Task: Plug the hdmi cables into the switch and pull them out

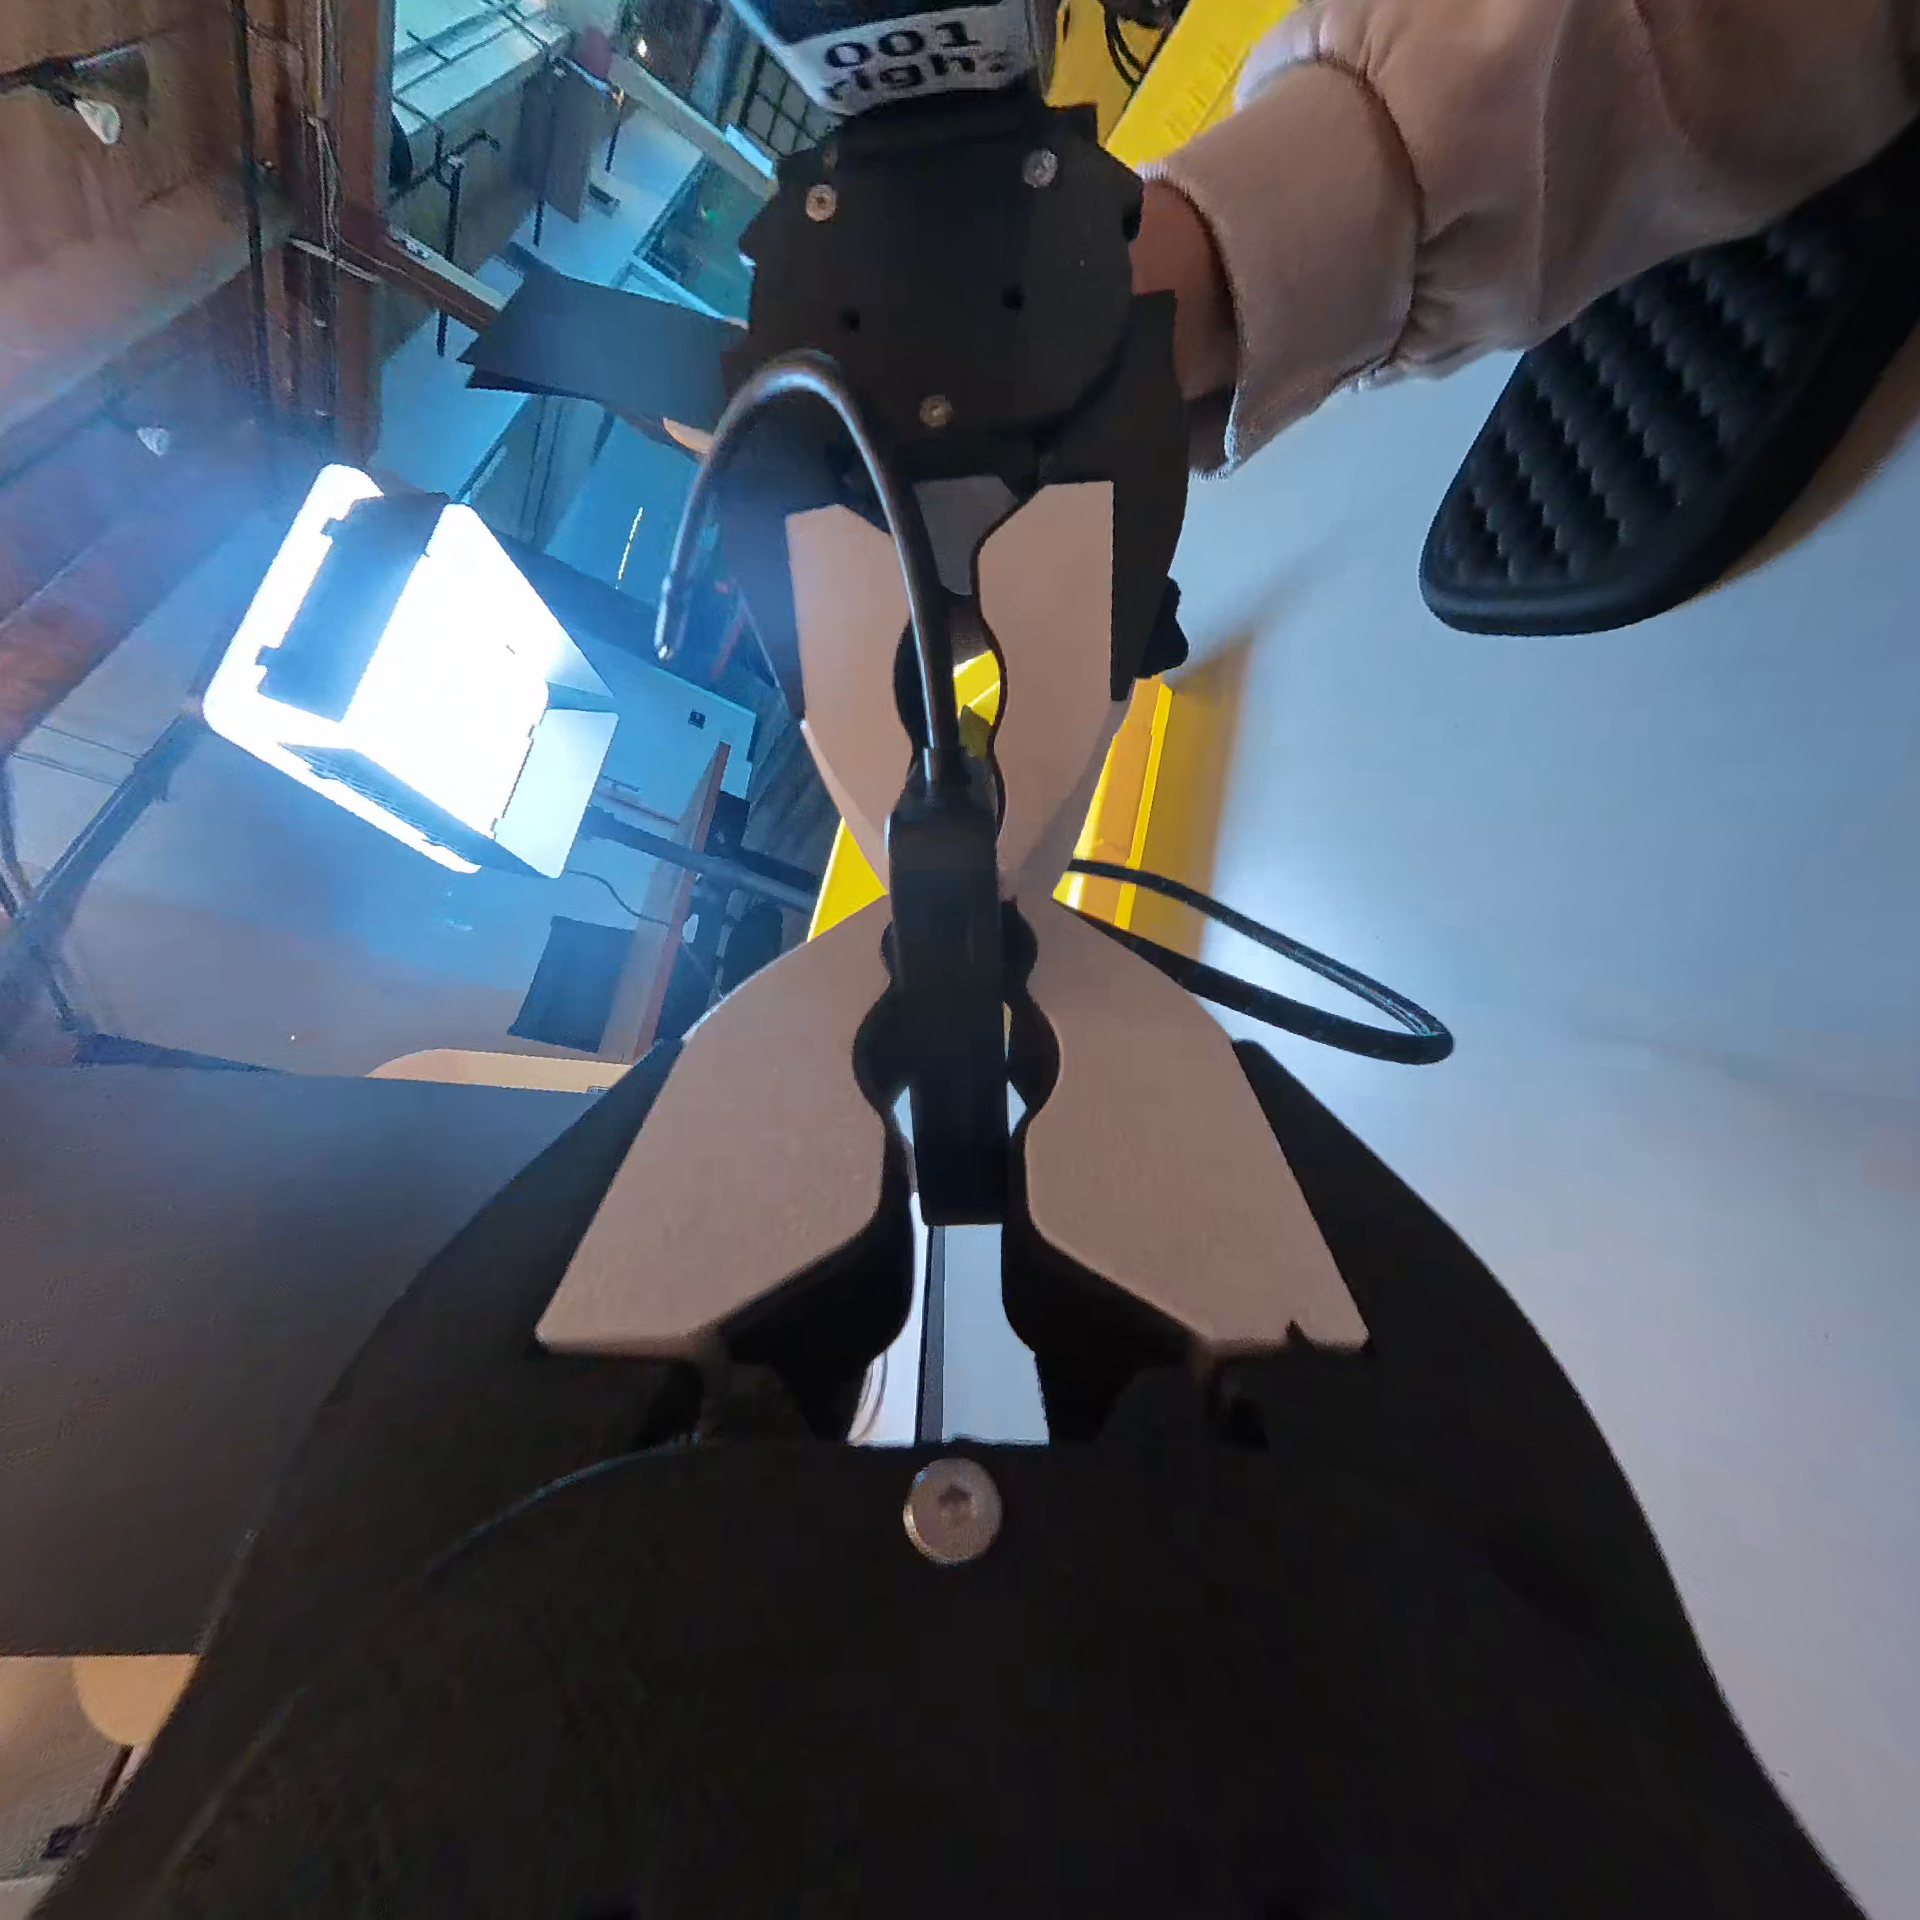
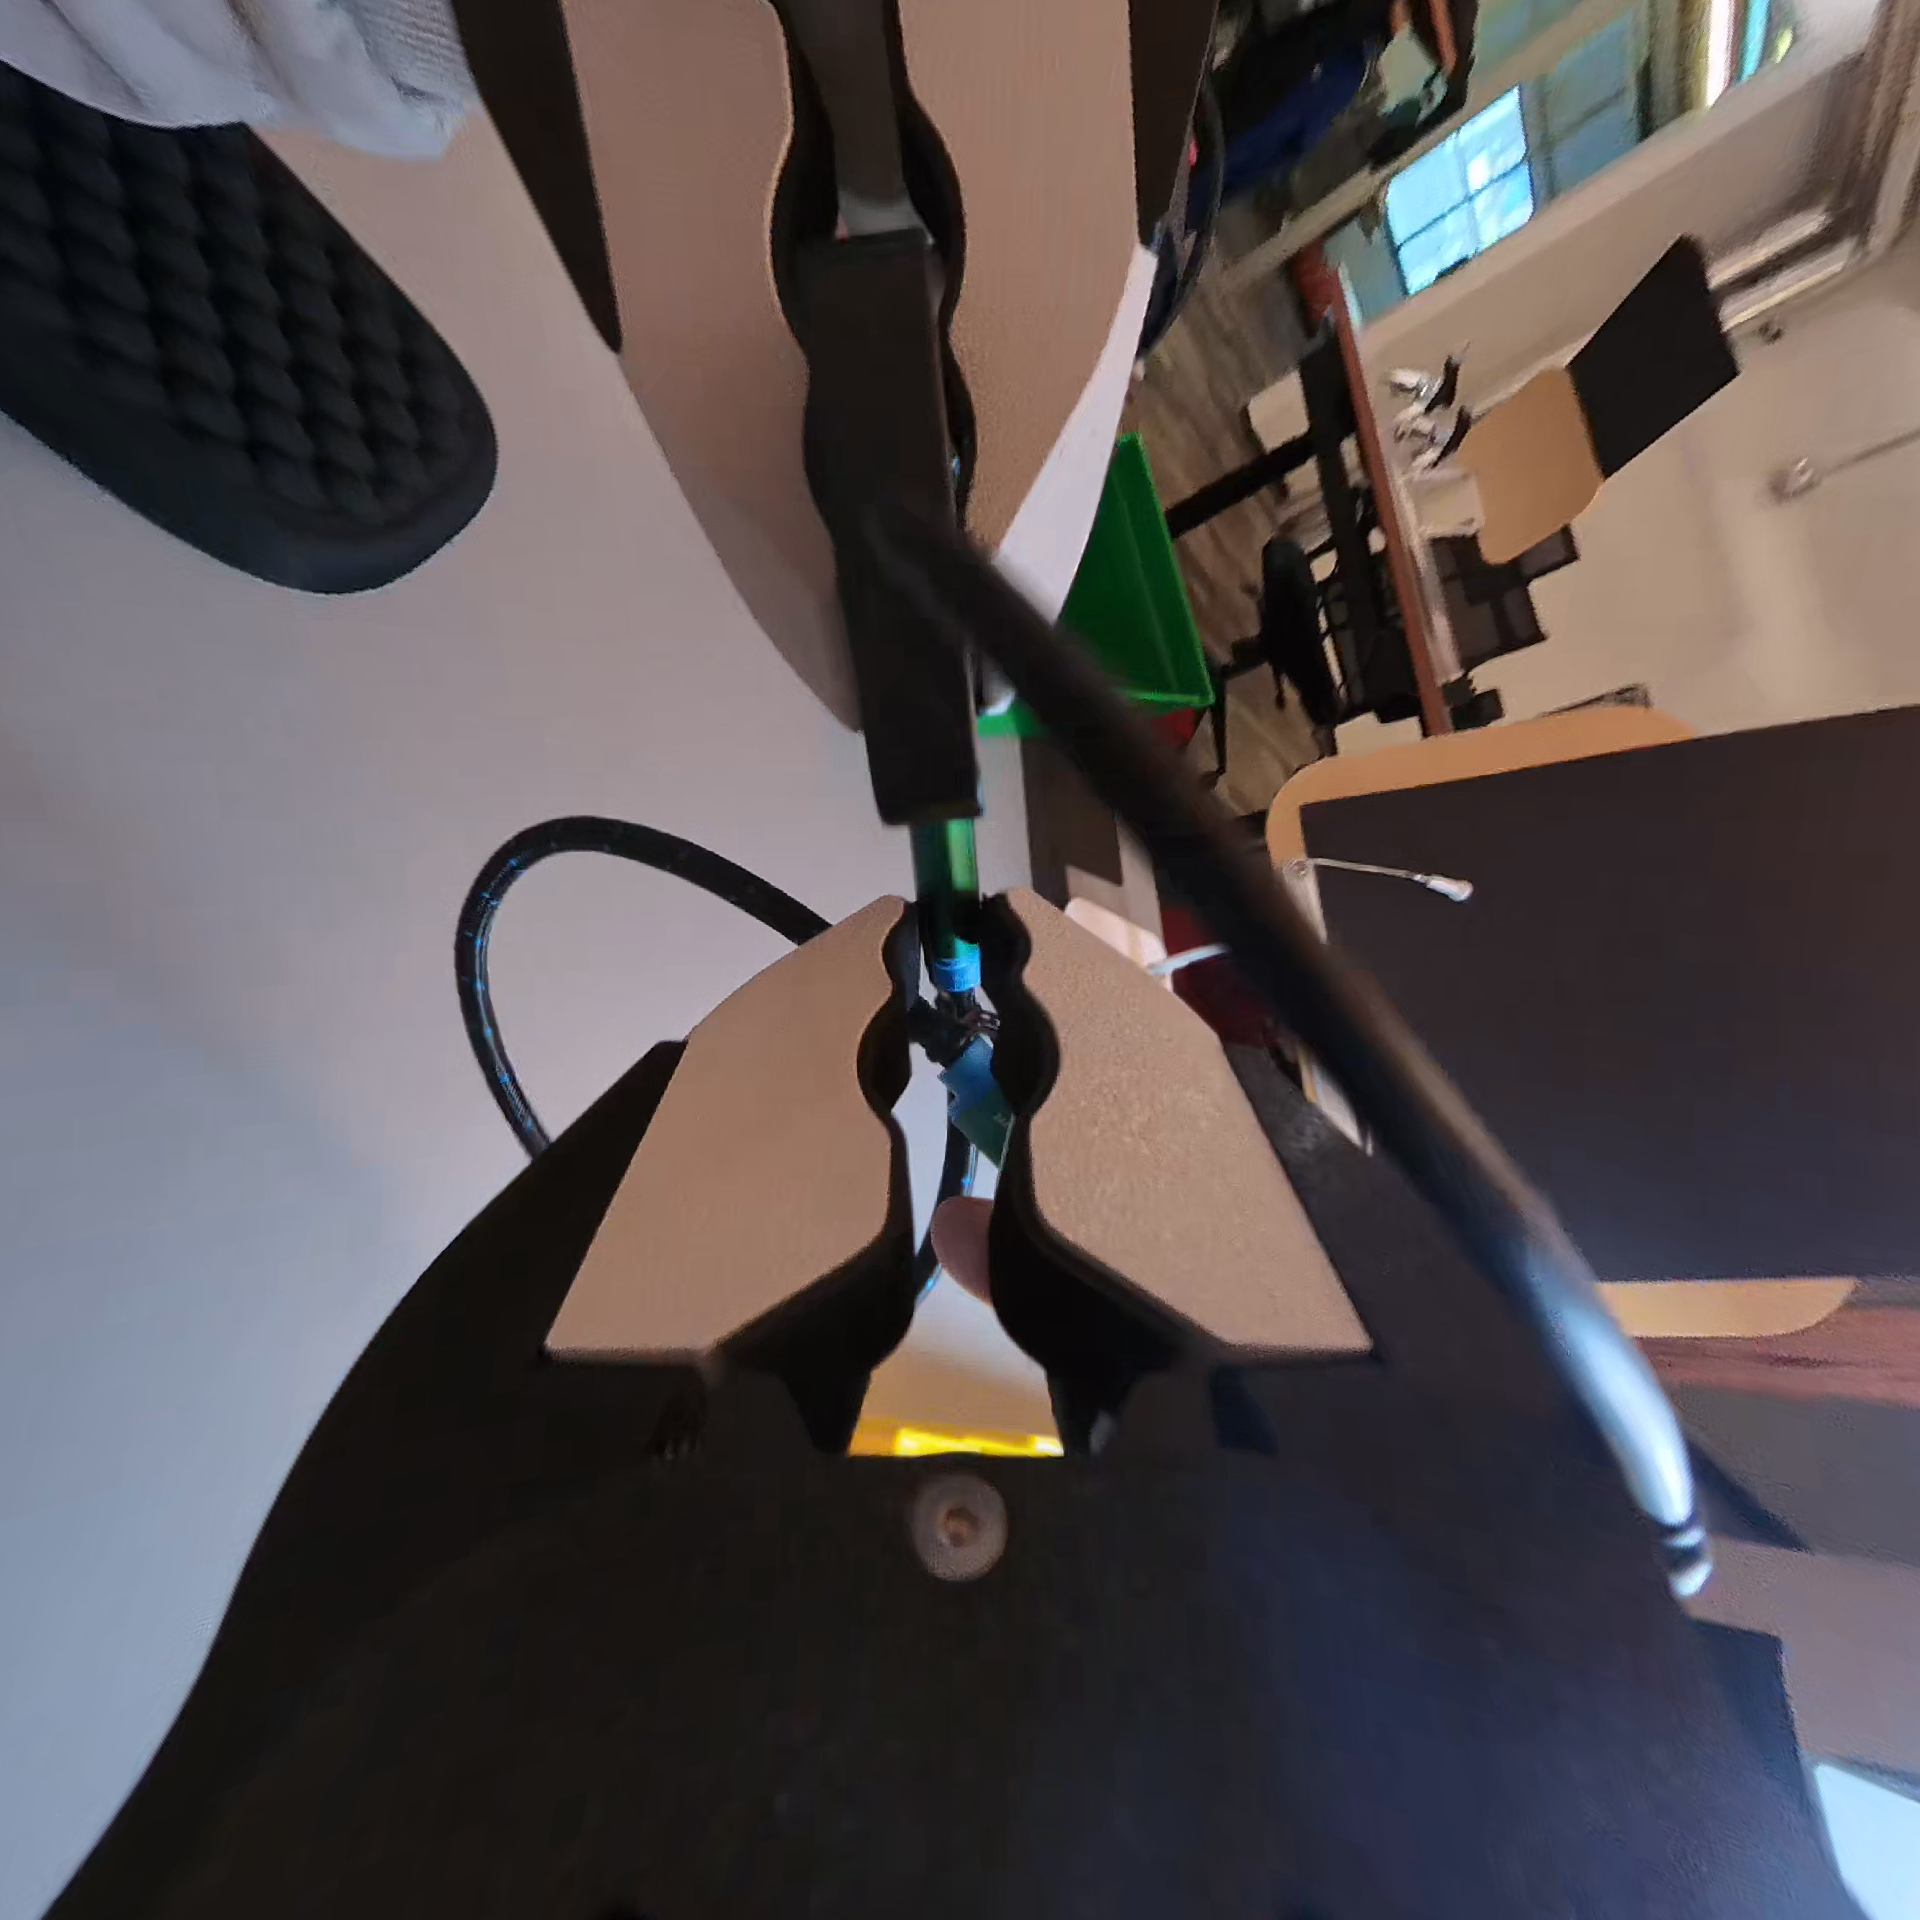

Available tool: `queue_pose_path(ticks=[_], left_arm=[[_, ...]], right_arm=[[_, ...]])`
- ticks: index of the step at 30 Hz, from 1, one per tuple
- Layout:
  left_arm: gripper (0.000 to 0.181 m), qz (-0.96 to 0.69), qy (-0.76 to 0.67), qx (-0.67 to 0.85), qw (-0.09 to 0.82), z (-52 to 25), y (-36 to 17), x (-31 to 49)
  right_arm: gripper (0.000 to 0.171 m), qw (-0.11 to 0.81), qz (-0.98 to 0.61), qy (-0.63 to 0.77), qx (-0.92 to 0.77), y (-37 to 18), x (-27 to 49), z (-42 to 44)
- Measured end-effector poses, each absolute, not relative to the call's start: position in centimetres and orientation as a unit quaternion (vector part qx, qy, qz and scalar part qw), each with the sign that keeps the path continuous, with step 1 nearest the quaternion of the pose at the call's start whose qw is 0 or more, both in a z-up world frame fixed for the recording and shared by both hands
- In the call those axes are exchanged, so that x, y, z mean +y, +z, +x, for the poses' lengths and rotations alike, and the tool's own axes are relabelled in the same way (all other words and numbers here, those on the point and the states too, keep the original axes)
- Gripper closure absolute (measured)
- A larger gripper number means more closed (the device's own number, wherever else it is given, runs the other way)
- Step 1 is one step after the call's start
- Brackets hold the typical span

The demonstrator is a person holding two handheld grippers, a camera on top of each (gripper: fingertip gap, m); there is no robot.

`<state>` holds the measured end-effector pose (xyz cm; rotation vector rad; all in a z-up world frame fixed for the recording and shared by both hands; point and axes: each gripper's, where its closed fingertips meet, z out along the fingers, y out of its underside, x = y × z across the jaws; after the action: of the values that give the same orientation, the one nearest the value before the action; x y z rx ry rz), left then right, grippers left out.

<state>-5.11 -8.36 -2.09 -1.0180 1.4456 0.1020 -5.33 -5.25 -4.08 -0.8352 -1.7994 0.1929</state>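
My left gripper is shut on the black HDMI switch, seen edge-on between its tan fingers. My right gripper faces it from above, tip to tip. In the right wrist view my right gripper is shut on an HDMI plug. The plug's metal tip meets the end of the switch, which the left gripper holds; how deep it sits I cannot tell. The plug's black cable loops over the table. The switch's own lead hangs off to the side.
A white table lies under both grippers. On it are a black textured pad, a yellow bin and a green bin. A sleeved hand holds the right gripper. A bright lamp panel stands off the table. The tips of both grippers are at nearly the same place.
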Motion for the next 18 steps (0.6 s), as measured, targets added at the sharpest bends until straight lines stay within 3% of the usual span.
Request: queue_pose_path(ticks=[8,9,11,18], left_arm=[[0.167,-0.444,0.034,0.638,0.628,-5.7,-1.8,-8.5],[0.167,-0.433,0.033,0.629,0.645,-6.2,-0.7,-8.9],[0.167,-0.421,0.042,0.581,0.696,-9.2,4.0,-10.6],[0.167,-0.430,0.067,0.527,0.730,-13.7,7.3,-11.6]], right_arm=[[0.160,0.527,-0.331,0.051,-0.781,-4.0,-5.0,-4.9],[0.160,0.495,-0.377,-0.034,-0.782,-5.2,-2.0,-3.3],[0.160,0.489,-0.412,-0.001,-0.769,-6.1,0.3,-1.3],[0.159,0.552,-0.462,0.012,-0.694,0.1,3.3,2.9]])
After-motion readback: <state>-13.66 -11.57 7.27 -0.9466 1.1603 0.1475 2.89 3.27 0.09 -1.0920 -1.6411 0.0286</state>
